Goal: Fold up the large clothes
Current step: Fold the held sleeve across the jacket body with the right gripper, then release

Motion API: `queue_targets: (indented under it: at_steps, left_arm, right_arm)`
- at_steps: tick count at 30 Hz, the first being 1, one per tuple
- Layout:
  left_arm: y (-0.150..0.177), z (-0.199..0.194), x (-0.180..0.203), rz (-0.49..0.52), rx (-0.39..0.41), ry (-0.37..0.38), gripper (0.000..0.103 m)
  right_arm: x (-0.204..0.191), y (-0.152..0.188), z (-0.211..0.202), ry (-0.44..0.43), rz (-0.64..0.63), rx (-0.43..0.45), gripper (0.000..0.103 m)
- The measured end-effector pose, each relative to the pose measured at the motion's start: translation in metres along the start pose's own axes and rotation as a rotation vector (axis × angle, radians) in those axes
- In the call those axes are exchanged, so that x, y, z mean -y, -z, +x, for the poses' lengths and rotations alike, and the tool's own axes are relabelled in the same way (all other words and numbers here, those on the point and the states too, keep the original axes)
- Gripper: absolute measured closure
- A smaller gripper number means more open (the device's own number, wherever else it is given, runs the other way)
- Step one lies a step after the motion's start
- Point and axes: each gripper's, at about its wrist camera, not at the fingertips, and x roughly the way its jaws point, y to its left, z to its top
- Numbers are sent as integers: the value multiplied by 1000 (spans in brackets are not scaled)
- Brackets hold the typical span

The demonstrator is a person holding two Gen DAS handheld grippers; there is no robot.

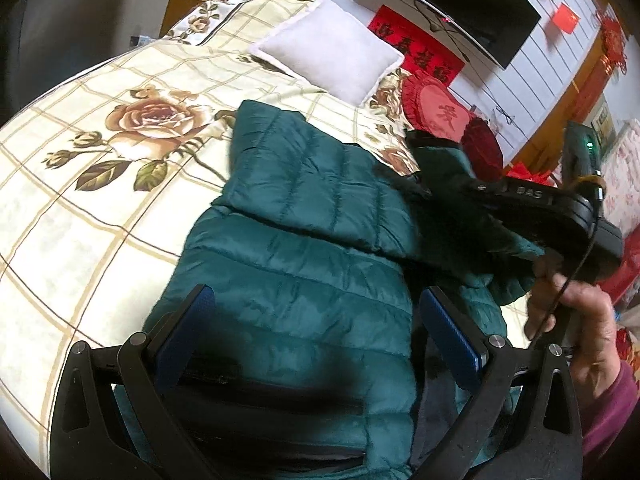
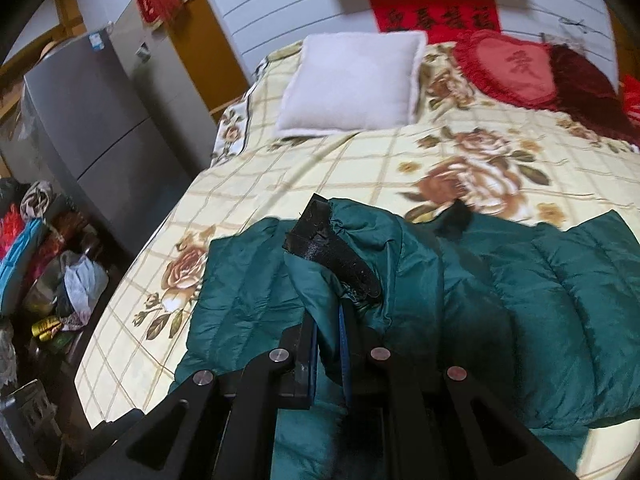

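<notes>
A dark green quilted down jacket [image 1: 304, 248] lies on the floral bedspread [image 1: 92, 208]. My left gripper [image 1: 316, 320] is open, its blue pads [image 1: 448, 328] spread just above the jacket's body and holding nothing. My right gripper [image 2: 328, 320] is shut on the jacket's sleeve [image 2: 320, 272] near its black cuff [image 2: 332, 248] and holds it lifted over the jacket [image 2: 540, 300]. In the left wrist view the right gripper [image 1: 436, 160] shows at the right, held by a hand [image 1: 576, 320], with the sleeve hanging from it.
A white pillow [image 1: 328, 52] and a red heart cushion [image 1: 436, 108] lie at the bed's head, also in the right wrist view [image 2: 352, 84]. A grey fridge [image 2: 92, 128] and a cluttered shelf [image 2: 48, 272] stand left of the bed.
</notes>
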Motion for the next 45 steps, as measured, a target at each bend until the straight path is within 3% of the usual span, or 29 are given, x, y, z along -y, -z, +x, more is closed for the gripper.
queue_targets:
  at_steps: [6, 11, 13, 14, 17, 18, 22, 28, 32, 36, 37, 38, 40, 42, 45]
  left_arm:
    - [-1, 3, -11, -15, 1, -16, 1]
    - [-2, 7, -14, -30, -3, -18, 1]
    - [-3, 8, -13, -31, -6, -15, 1]
    - [-4, 8, -12, -33, -7, -14, 1]
    - [-7, 10, -9, -47, -6, 2, 1]
    - [-10, 11, -8, -56, -7, 12, 1]
    - [-21, 17, 0, -99, -20, 47, 1]
    - [-49, 45, 26, -123, -48, 53, 1]
    - [-66, 74, 47, -81, -62, -12, 1]
    - [-72, 116, 63, -33, -135, -56, 1]
    - [-71, 125, 65, -30, -156, -51, 8]
    - [-70, 132, 68, -26, -170, -36, 31]
    - [-72, 135, 69, -24, -171, -31, 59]
    - [-76, 128, 68, -26, -144, -10, 71]
    - [-86, 108, 67, 25, -87, -22, 78]
  right_arm:
    - [-14, 4, 35, -29, 3, -60, 94]
    - [-18, 12, 68, -22, -9, -170, 94]
    - [-19, 13, 65, -36, -25, -161, 93]
    - [-18, 13, 61, -55, -25, -156, 89]
    - [-10, 10, 39, -142, 30, -137, 43]
    - [-8, 9, 31, -153, 37, -129, 40]
    - [5, 4, -12, -163, 35, -99, 40]
    - [50, 6, -81, -83, 50, -15, 40]
    - [86, 13, -117, -46, 90, 24, 40]
    - [120, 22, -140, -8, 138, 52, 40]
    - [128, 25, -145, 0, 154, 58, 40]
    - [135, 27, -149, 6, 169, 63, 40]
    - [146, 30, -154, 25, 187, 72, 40]
    - [153, 30, -154, 52, 197, 77, 40]
    - [154, 28, -145, 76, 191, 67, 40]
